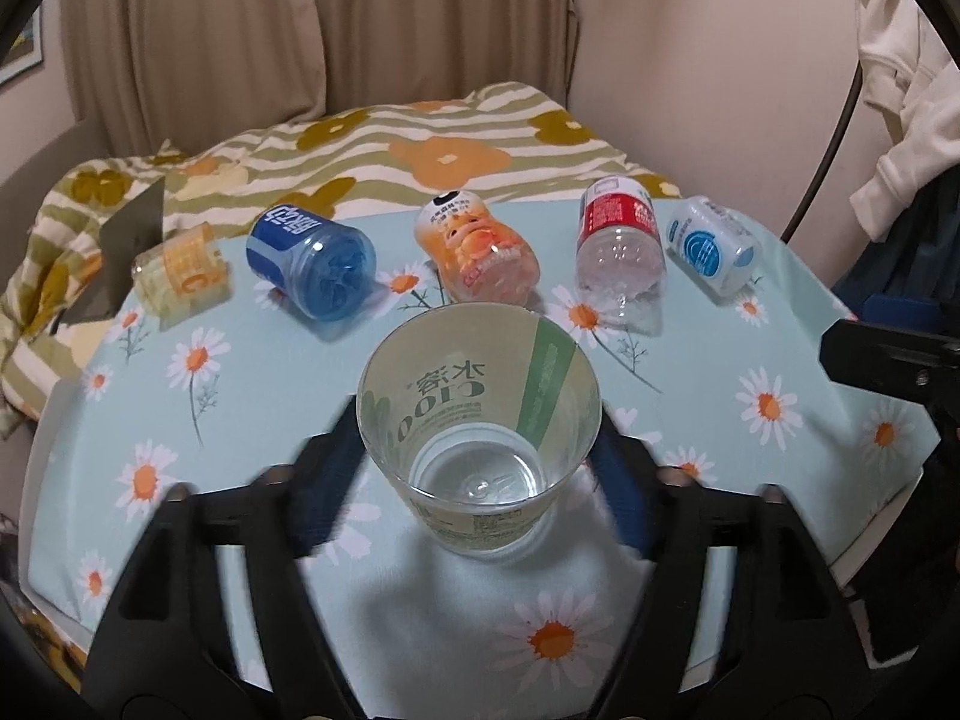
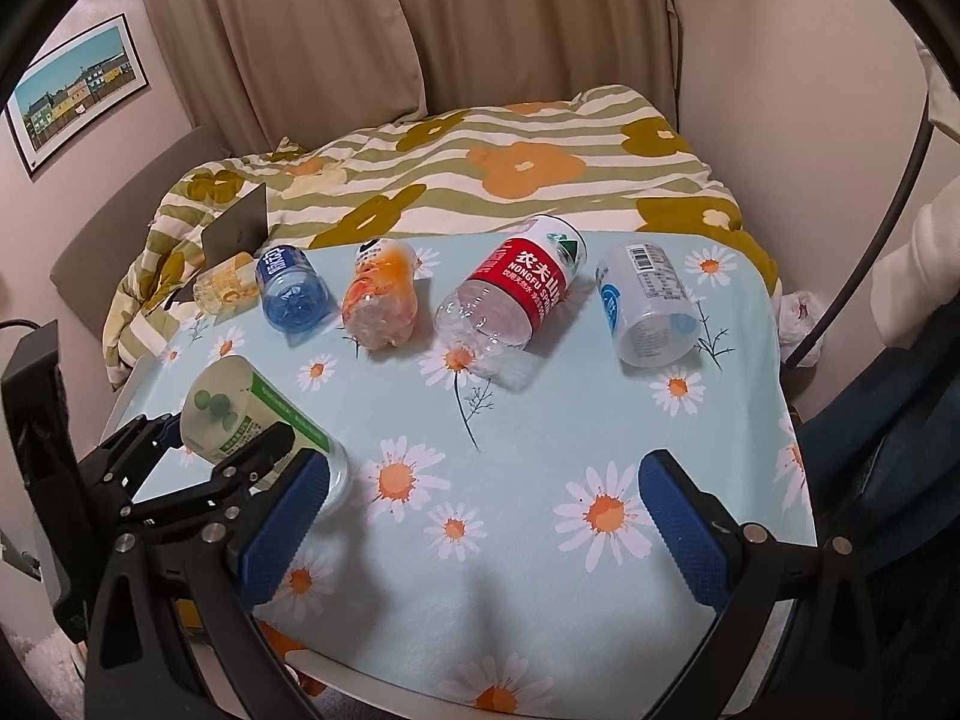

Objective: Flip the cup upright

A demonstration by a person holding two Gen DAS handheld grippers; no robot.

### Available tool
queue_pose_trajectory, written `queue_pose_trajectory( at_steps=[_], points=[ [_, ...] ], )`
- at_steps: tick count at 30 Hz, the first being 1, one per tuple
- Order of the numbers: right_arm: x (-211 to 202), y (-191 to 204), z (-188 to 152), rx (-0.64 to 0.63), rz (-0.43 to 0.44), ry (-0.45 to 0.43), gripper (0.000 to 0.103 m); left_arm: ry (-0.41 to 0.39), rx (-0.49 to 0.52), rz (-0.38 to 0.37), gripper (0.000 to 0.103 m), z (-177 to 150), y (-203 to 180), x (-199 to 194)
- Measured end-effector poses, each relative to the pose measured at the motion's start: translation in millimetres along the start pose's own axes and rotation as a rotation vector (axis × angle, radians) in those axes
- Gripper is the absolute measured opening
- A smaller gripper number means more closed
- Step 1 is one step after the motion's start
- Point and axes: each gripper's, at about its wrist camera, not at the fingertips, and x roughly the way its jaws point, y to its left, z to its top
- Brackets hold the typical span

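Observation:
A clear plastic cup [image 1: 480, 420] with a green stripe and printed label stands between my left gripper's [image 1: 480, 456] fingers, open mouth toward the camera, base on the tablecloth. The blue pads press its sides, blurred by motion. In the right wrist view the same cup [image 2: 252, 420] is tilted in the left gripper at the table's left side. My right gripper [image 2: 480, 516] is open and empty above the front of the table, blue pads [image 2: 282, 522] wide apart.
Several cut bottle cups lie on their sides along the far edge of the daisy tablecloth [image 1: 240, 408]: yellow [image 1: 183, 267], blue [image 1: 312, 261], orange [image 1: 480, 252], red-labelled clear [image 1: 618, 252], white-blue [image 1: 714, 249]. A striped flowered duvet [image 1: 420, 138] lies behind. A laptop [image 2: 237, 228] sits at the back left.

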Motion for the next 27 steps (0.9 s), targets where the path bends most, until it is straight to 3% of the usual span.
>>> queue_pose_trajectory(
  at_steps=[2,8,16,21,27],
  points=[
    [-1.5,0.9,0.2,0.0,-0.001,-0.003,0.103,-0.016,0.002,0.011,0.101,0.2,0.3,-4.0],
    [-15.9,7.3,1.7,0.004,-0.009,-0.03,0.103,-0.012,-0.002,0.012,0.101,10.0,4.2,-19.7],
    [-48.0,20.6,14.5,0.042,0.022,-0.032,0.103,0.042,-0.026,0.057,0.103,34.2,21.7,-75.1],
    [-67.8,38.8,19.9,0.042,-0.025,0.016,0.103,0.095,-0.056,0.044,0.103,46.2,41.1,-112.6],
    [-90.2,60.0,16.6,0.041,-0.08,0.013,0.103,0.142,-0.093,0.071,0.103,47.4,68.1,-140.5]
  ],
)
